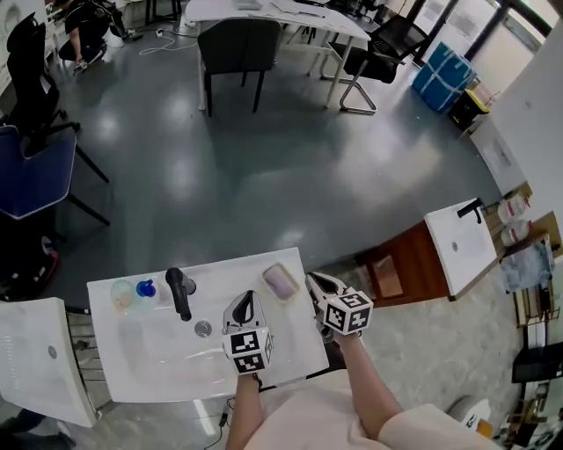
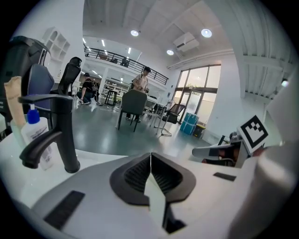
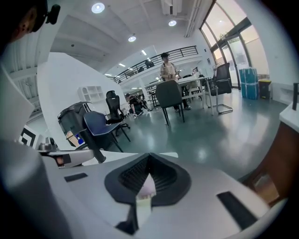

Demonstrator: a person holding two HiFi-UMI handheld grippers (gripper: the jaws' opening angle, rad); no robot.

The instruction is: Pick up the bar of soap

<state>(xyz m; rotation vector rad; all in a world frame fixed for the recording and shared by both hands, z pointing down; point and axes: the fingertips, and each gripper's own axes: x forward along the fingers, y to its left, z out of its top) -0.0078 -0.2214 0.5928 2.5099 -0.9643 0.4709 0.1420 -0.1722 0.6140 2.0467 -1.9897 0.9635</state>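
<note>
The pale lilac rectangular bar of soap [image 1: 281, 281] is lying at the white washbasin's [image 1: 132, 369] far right corner. The left tongs [image 1: 249, 301] and right tongs [image 1: 313, 281] are hovering nearby, both closed on nothing, presumably lining up.

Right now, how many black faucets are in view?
2. One faucet stands on the near sink, left of the bar of soap; the other faucet on the far-right basin. More may be hidden.

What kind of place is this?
Probably an open office or test hall, not a home bathroom: a free-standing washbasin with a black faucet stands on a polished floor, near a desk and office chairs.
</note>
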